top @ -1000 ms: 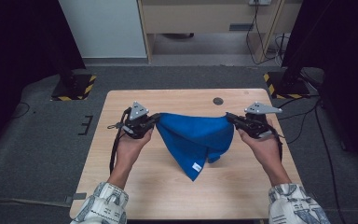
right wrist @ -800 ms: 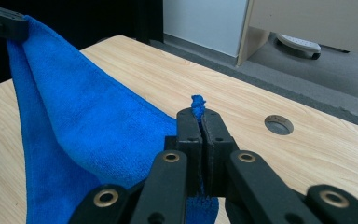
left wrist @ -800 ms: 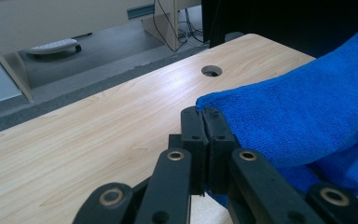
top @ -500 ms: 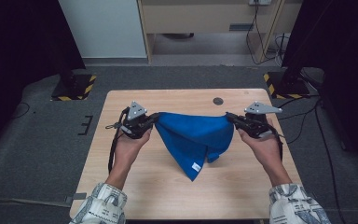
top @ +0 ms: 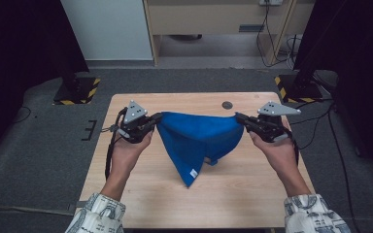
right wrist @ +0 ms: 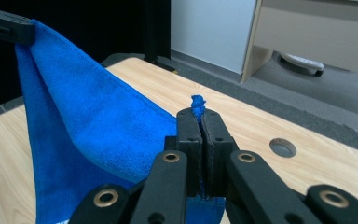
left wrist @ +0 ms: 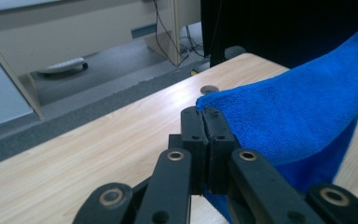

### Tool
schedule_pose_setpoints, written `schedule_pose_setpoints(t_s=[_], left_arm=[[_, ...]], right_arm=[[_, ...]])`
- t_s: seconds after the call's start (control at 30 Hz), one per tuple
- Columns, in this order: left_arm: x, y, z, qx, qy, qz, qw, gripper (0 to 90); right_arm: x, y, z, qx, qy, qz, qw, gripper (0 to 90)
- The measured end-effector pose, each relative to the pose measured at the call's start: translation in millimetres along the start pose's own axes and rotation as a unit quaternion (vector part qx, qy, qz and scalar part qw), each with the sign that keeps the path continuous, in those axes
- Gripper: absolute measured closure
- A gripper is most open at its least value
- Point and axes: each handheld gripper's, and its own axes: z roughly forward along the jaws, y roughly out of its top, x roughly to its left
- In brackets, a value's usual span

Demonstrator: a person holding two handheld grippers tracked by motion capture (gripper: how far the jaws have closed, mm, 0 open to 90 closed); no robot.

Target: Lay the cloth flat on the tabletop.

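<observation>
Both hands have come up a little since the earlier frames, and the blue terry-cloth towel (top: 196,143) now hangs higher, stretched between them over the middle of the light wooden table (top: 252,194).

Its top edge runs nearly taut from the left gripper (top: 154,119) to the right gripper (top: 240,118). Its folded body sags to a point near the person's side, where a small white label (top: 193,173) shows. That low point seems to rest on the tabletop, though the high view does not settle whether it touches or hangs just clear.

The left gripper's jaws are pressed together on one corner of the towel (left wrist: 279,126). The right gripper's jaws pinch the opposite corner, with only a small tuft of the cloth (right wrist: 197,101) poking past the tips.

That thin bite on the right is the main risk: if the hands pull farther apart or lift quickly, the tuft could slide out and the towel would drop from that side. A lift that is uneven between the hands would let the fold open or twist. If the low point drags on the wood, the layers could shift against each other. The dark round hole in the table (top: 227,105) lies beyond the towel and looks unlikely to catch it.
</observation>
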Motion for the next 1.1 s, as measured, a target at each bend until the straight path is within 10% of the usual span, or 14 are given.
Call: schedule_pose_setpoints(t_s=[0.87,1.1], left_arm=[[-3.6,36.3,-20.5,0.004,0.000,0.020,0.9998,88.3],[12.1,27.2,7.3,0.049,-0.005,0.008,0.9987,88.3]], right_arm=[[4.0,29.2,-27.2,0.001,-0.009,-0.014,0.9999,88.0],[-11.3,23.1,-5.6,0.030,-0.018,-0.002,0.9994,87.9]])
